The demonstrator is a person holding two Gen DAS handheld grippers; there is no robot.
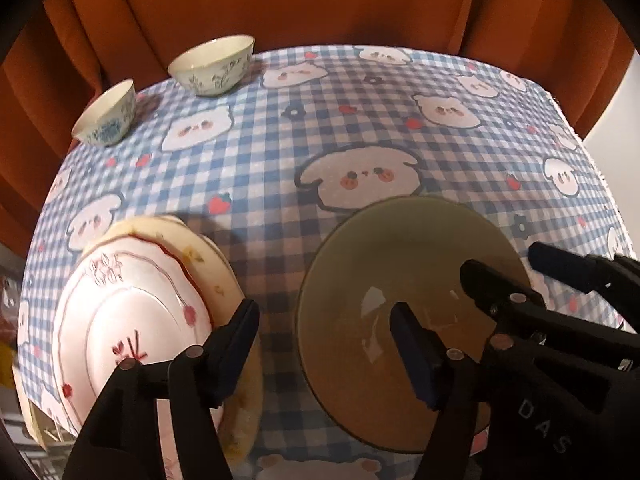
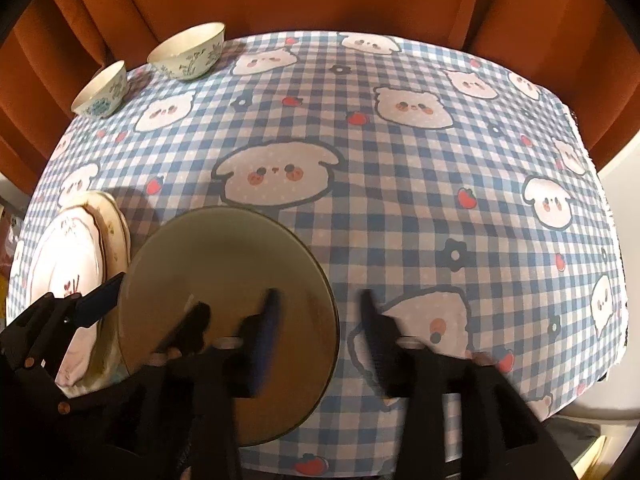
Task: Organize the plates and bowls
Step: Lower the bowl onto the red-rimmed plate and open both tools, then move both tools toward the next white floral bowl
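An olive-green glass plate point(image 1: 400, 288) lies on the checked tablecloth near the front edge; it also shows in the right wrist view point(image 2: 224, 276). My left gripper point(image 1: 324, 320) is open, its right finger over the plate, its left finger beside a stack of a white plate with red drawings point(image 1: 132, 312) on a cream plate point(image 1: 208, 256). My right gripper point(image 2: 318, 308) is open, straddling the green plate's right rim, and also shows in the left wrist view point(image 1: 504, 264). Two small bowls, one cream-green point(image 1: 214, 66) and one blue-patterned point(image 1: 108, 114), stand at the far left.
The table point(image 2: 400, 200) is covered by a blue gingham cloth with cartoon animals. An orange curtain point(image 1: 320, 0) hangs behind it. The plate stack point(image 2: 72, 260) overhangs the left front edge.
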